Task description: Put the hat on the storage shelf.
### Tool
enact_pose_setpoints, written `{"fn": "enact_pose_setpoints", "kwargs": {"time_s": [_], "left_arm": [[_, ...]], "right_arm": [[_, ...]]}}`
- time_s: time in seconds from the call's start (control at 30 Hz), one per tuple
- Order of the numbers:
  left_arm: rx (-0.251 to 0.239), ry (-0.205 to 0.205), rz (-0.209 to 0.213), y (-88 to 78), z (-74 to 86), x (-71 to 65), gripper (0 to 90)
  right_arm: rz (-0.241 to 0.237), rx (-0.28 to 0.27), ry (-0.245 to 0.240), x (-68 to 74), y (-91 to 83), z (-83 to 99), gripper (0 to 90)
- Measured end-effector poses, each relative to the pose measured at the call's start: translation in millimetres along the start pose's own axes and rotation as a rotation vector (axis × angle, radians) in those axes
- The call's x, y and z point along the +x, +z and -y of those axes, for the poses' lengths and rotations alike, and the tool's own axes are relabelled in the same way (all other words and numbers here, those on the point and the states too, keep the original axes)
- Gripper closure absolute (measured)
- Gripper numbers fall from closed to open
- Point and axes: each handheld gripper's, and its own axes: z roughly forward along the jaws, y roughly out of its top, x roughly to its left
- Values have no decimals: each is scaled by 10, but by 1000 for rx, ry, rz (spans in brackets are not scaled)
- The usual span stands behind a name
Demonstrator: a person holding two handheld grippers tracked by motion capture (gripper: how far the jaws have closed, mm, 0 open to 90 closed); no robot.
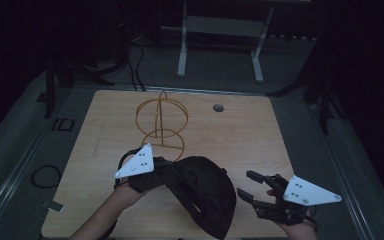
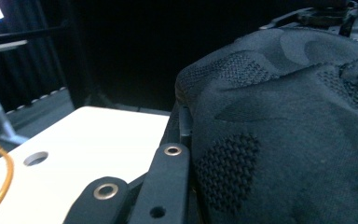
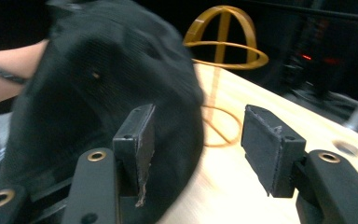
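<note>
Clearly your left gripper (image 1: pixel 156 172) pinches the black cap (image 1: pixel 205 192) for lifting toward the wire stand (image 1: pixel 160 122); right gripper (image 1: pixel 250 186) spread, empty.

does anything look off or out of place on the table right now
Nothing is damaged or spilled. The black cap hangs tilted from the left tool instead of sitting on the wire stand; the right tool is open beside it.

Table: a light wooden table (image 1: pixel 105 200) is carrying the things, with a round hole (image 1: pixel 218 108) near its far edge.
Stand: a golden wire stand (image 1: pixel 160 122) is standing on it.
Cap: a black cap (image 1: pixel 205 192) is hanging over its near part.
</note>
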Motion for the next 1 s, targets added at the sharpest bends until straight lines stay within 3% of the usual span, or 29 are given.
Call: {"fn": "enact_pose_setpoints", "kwargs": {"time_s": [0.17,0.3,0.37,0.53,0.8,1.0], "left_arm": [[-9,9,41,-7,23,-15,896],[-3,4,53,10,27,-20,895],[-5,2,62,16,31,-15,895],[-7,-8,72,41,29,-13,895],[-6,-15,72,89,-2,-8,894],[8,-21,52,100,-2,28,891]], "right_arm": [[-67,23,-71,104,210,-112,438],[-123,33,-93,103,314,-174,454],[-129,35,-104,107,333,-188,458],[-181,46,-131,102,400,-219,558],[-207,62,-138,106,446,-206,865],[-189,9,-105,80,377,-220,882]]}}
